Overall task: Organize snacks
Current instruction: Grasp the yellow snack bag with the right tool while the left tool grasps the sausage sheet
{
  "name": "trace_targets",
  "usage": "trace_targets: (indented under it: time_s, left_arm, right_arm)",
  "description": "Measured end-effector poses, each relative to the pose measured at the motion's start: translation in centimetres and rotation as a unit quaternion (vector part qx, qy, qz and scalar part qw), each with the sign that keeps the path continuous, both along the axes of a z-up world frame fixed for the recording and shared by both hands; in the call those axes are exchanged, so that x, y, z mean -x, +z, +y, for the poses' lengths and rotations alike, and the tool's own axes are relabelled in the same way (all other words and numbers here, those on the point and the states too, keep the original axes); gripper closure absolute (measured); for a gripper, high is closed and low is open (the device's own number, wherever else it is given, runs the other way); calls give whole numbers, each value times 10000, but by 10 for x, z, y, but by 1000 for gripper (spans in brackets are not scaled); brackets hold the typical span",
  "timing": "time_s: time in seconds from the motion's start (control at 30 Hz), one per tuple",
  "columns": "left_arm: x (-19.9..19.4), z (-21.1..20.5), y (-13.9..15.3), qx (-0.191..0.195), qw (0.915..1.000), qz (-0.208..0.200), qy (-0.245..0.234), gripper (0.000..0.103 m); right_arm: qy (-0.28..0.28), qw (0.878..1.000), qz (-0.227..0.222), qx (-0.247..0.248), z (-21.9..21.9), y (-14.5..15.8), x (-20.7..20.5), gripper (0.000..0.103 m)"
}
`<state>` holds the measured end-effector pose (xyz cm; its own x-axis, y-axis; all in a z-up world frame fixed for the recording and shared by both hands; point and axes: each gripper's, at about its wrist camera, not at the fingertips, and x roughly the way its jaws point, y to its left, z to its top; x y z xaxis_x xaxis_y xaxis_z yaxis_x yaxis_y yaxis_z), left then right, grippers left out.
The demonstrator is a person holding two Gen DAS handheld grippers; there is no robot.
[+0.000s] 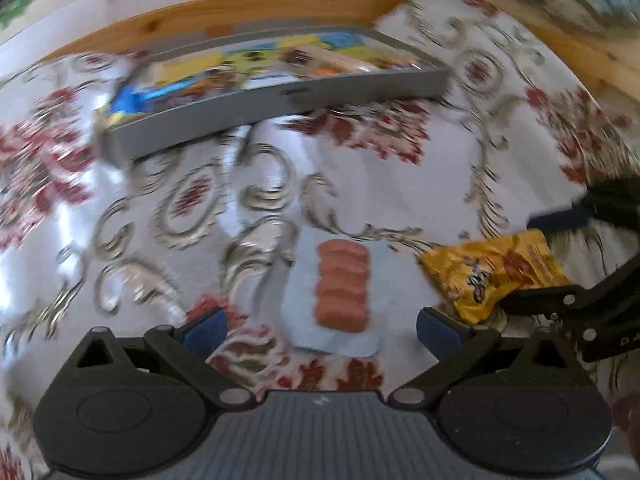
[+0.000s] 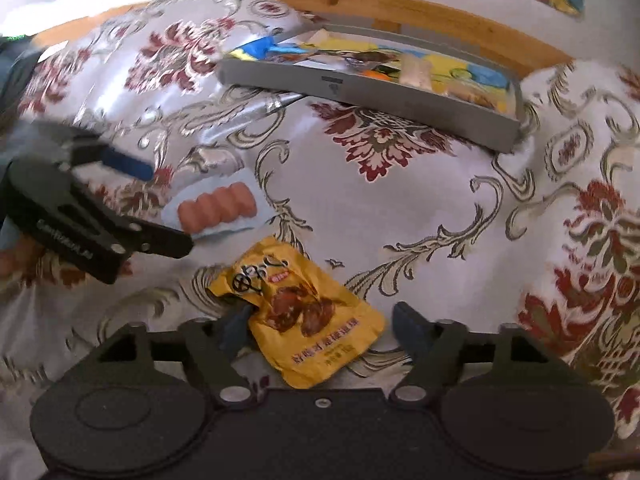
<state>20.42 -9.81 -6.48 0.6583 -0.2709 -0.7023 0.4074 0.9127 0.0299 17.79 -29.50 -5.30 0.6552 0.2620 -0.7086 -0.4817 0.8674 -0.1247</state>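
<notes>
A clear pack of pink sausages (image 1: 342,290) lies on the floral cloth, between the fingers of my left gripper (image 1: 320,332), which is open just above it. A yellow snack packet (image 2: 308,312) lies to its right, between the open fingers of my right gripper (image 2: 324,326). The left finger (image 2: 236,324) looks to be against the packet's edge. Each view shows the other tool: the right gripper (image 1: 520,264) around the yellow packet (image 1: 492,272), and the left gripper (image 2: 172,208) by the sausage pack (image 2: 216,204). A grey tray (image 1: 280,96) of several colourful snacks sits farther back.
The floral tablecloth (image 2: 400,200) covers the whole surface, with bare cloth between the packets and the grey tray (image 2: 368,88). A wooden rail (image 2: 400,8) runs behind the tray along the wall. A hand (image 2: 16,256) shows at the far left.
</notes>
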Motion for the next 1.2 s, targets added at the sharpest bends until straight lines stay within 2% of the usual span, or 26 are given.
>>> trace_targets:
  time_s: [0.17, 0.3, 0.5, 0.6, 0.67, 0.77, 0.87, 0.97, 1.1, 1.2]
  left_arm:
    - [-7, -12, -4, -323, 9975, -39, -621, 1]
    - [-15, -11, -6, -388, 9950, 31, -919, 1]
    - [-27, -4, -9, -314, 9955, 231, -858, 6]
    - [-26, -4, -11, -317, 9956, 209, -860, 12]
    - [-24, -5, -12, -278, 9954, 181, -897, 18]
    - [-22, -8, -12, -284, 9952, 140, -922, 23]
    - [-22, -11, -12, -299, 9950, 122, -942, 28]
    - [-23, -8, -12, -276, 9960, 132, -843, 38]
    - [-24, -5, -11, -186, 9969, 170, -743, 39]
    - [-22, -6, -10, -166, 9978, 147, -619, 39]
  right_arm:
    - [603, 9972, -192, 391, 4, 2, 0, 13]
    - [1195, 9904, -153, 677, 10, 3, -13, 12]
    - [1444, 9887, 207, 342, 7, 0, -34, 13]
    - [1412, 9891, 391, 127, 3, -4, -36, 19]
    - [1363, 9898, 410, -55, 0, -4, -33, 28]
    - [1296, 9908, 352, -182, -1, -5, -28, 34]
    - [1197, 9920, 287, -273, -2, -6, -25, 37]
    - [1089, 9933, 222, -328, -1, -7, -22, 40]
    - [943, 9949, 109, -336, 1, -7, -16, 44]
    - [848, 9959, -9, -310, 5, -6, -9, 54]
